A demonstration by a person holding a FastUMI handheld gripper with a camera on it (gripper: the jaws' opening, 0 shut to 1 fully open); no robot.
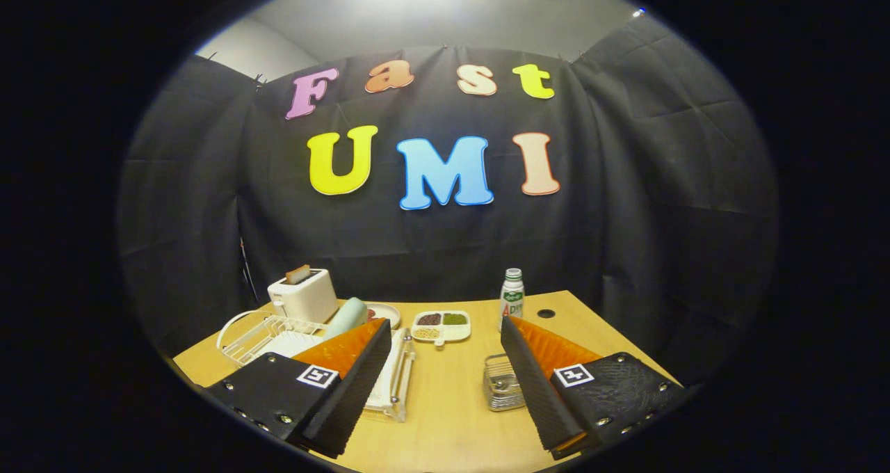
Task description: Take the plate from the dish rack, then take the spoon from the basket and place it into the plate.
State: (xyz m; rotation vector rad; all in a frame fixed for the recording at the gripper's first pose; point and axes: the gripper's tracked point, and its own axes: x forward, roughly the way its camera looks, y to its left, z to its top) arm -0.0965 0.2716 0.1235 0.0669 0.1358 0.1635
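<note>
The tongs (pixel 445 375) hang released above the wooden bench (pixel 445 417), fingers spread wide with bare wood between them. Lower left, a white wire dish rack (pixel 254 334) sits near the bench's left edge, the plate (pixel 288 346) lying pale inside it, partly hidden by the left finger. The metal basket (pixel 500 382) stands just beside the right finger; the spoon cannot be made out. Farther back stand a white toaster (pixel 304 295), a divided snack tray (pixel 441 325) and a bottle (pixel 512 295) whose green label is too small to read. Open room lies mid-bench and toward the right edge.
</note>
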